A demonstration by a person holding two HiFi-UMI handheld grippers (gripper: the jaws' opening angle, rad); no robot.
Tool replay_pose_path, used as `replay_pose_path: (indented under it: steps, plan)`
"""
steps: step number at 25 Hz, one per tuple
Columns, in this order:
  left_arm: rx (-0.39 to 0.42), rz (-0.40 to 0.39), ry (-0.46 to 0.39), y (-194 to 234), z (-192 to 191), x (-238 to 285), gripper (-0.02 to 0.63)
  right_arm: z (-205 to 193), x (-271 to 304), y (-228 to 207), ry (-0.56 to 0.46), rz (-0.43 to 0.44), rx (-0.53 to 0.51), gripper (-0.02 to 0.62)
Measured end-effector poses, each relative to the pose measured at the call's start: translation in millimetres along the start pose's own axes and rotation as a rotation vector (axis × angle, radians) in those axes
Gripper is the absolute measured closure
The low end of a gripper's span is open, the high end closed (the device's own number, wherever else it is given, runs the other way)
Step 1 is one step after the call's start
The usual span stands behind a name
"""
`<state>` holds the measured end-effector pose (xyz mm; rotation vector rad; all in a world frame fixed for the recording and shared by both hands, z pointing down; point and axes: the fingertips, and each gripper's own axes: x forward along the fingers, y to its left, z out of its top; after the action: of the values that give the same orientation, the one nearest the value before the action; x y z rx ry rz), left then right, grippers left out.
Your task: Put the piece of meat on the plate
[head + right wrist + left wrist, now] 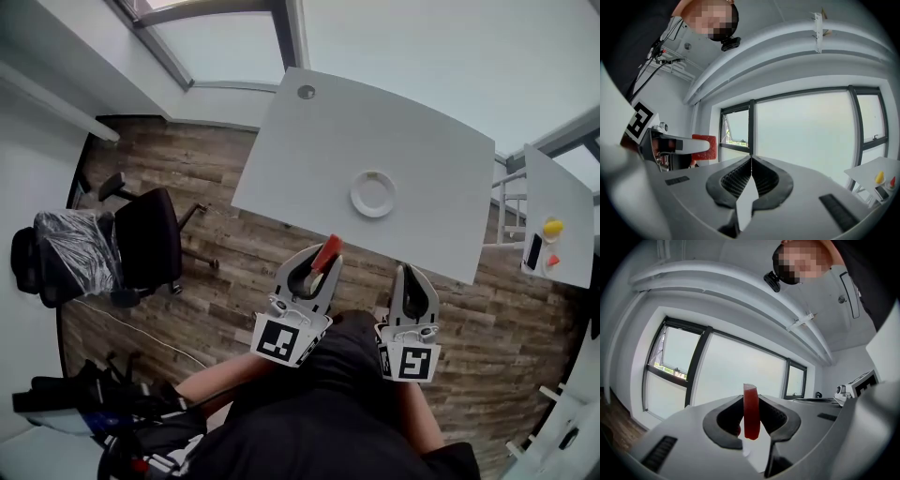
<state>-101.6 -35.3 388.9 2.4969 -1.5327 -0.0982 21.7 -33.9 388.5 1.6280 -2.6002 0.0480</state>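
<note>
A flat red piece of meat (326,253) stands on edge between the jaws of my left gripper (319,269), which is shut on it; in the left gripper view the meat (751,411) sticks up past the tips. My right gripper (413,277) is beside it, shut with nothing held; its tips (751,159) meet. From the right gripper view the meat (704,142) shows at the left. A white round plate (373,194) lies on the white table (309,159), ahead of both grippers, which hang over the wooden floor short of the table's near edge.
A black office chair (141,239) stands on the wooden floor at the left. A second white table (561,202) at the right carries small yellow and red objects (552,228). Large windows fill the wall beyond.
</note>
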Motion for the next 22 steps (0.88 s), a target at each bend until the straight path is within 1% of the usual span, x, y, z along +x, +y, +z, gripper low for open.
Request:
replay_pose_path:
  steps: [5,8,13,15,20,22]
  plan:
    - [-0.004,0.017,0.008,-1.0,-5.4,7.9,0.512,-0.2,5.0,-3.9,-0.007,0.015,0.004,0.588]
    - [0.007,0.034,0.004,-4.9,-4.4,11.9,0.512,0.1,4.1,-6.0,-0.007,0.032,0.011,0.588]
    - [0.019,0.072,-0.003,-6.9,-1.9,20.3,0.512,10.6,4.6,-13.3,-0.037,0.052,0.028,0.588]
    - [0.02,0.07,-0.001,-10.1,-2.9,29.0,0.512,14.7,7.2,-21.0,-0.056,0.045,0.032,0.588]
    - [0.019,0.021,0.033,-23.5,-15.0,52.8,0.512,18.4,10.6,-37.2,-0.068,0.031,0.035,0.588]
    - [0.01,0.014,0.05,-23.4,-22.0,62.8,0.512,21.7,13.9,-42.1,-0.077,0.03,0.033,0.588]
